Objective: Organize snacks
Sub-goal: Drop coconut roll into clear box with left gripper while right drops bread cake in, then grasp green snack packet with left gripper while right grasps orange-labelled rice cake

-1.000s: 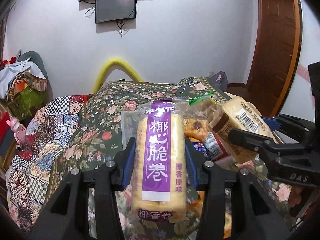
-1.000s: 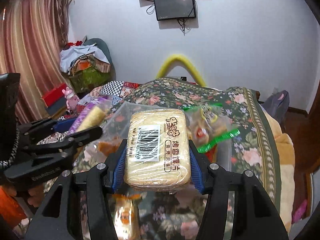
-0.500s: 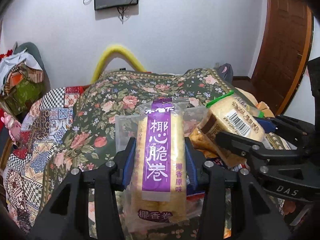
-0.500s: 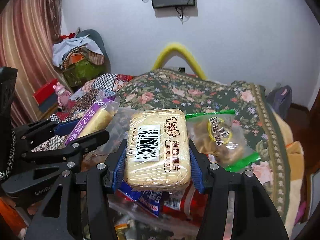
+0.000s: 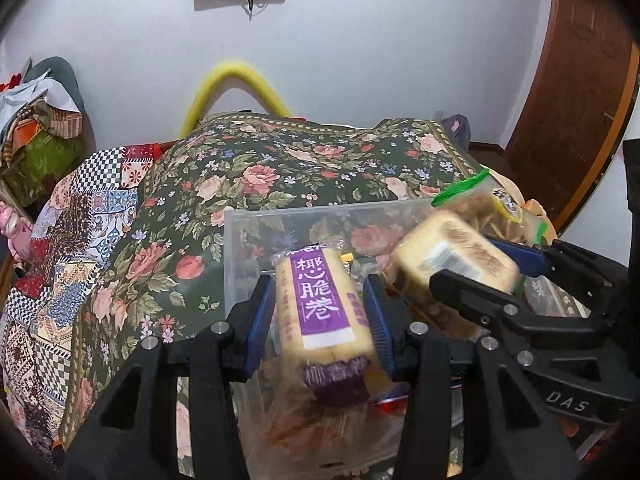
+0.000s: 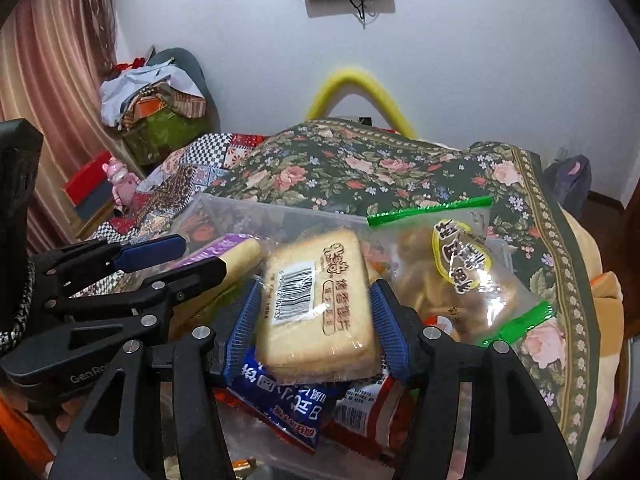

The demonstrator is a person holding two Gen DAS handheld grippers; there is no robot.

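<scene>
My left gripper (image 5: pixel 320 300) is shut on a long purple-labelled roll pack (image 5: pixel 320 300), tilted, its lower end down in a clear plastic bin (image 5: pixel 240 240). My right gripper (image 6: pixel 316 300) has its jaws opening around a flat biscuit pack (image 6: pixel 316 300) with a barcode. The pack sits tilted between the blue pads (image 6: pixel 248 320), which still touch its sides. Both grippers hang side by side over the bin (image 6: pixel 224 204). A blue packet (image 6: pixel 288 404) and a red packet (image 6: pixel 368 404) lie in the bin under the biscuit pack. A green-sealed zip bag (image 6: pixel 460 268) of snacks leans at its right.
The bin rests on a bed with a floral quilt (image 5: pixel 280 168) and a patchwork cover (image 5: pixel 80 240). A yellow arched tube (image 5: pixel 236 84) stands behind the bed. Piled clothes (image 6: pixel 156 100) and a pink toy (image 6: pixel 120 180) lie left. A wooden door (image 5: pixel 572 80) is at the right.
Both grippers came down and forward into the clear bin with their packs. Both packs, straight before, now sit tilted between the pads. The packets in the bin are closer.
</scene>
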